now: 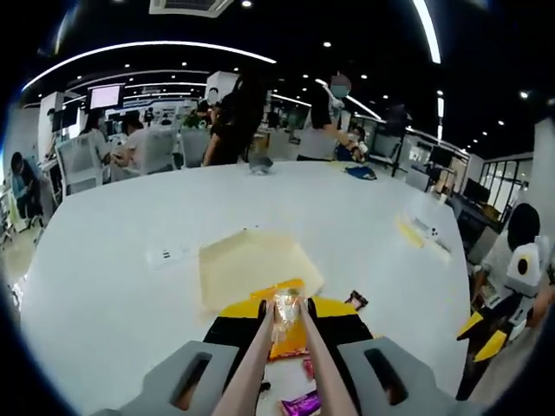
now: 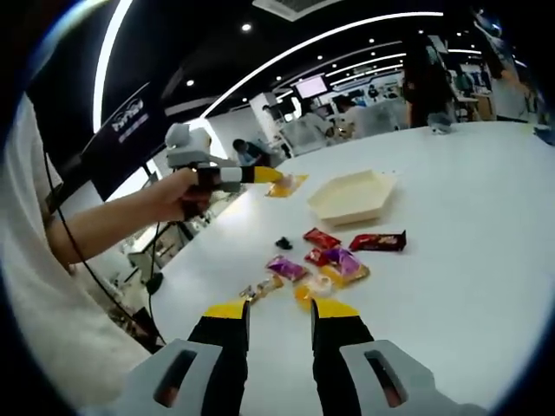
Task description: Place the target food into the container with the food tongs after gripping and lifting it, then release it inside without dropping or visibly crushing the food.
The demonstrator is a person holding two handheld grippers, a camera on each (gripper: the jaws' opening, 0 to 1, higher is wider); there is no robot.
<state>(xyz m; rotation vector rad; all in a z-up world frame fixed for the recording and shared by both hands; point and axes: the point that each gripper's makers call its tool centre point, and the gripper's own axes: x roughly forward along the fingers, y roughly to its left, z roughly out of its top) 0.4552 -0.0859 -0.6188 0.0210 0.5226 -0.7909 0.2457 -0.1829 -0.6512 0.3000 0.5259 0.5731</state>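
Tray (image 2: 354, 195) sits bare while left tool (image 1: 284, 322) grips orange snack packet (image 1: 287, 325).

Our left gripper (image 2: 276, 176) has a grey body, black jaws and yellow tips. Our right gripper (image 2: 279, 314) shows grey slotted mounts and black jaws tipped yellow. We wear a white sleeve (image 2: 22, 260), a thin black cable (image 2: 104, 290) trailing beside it.
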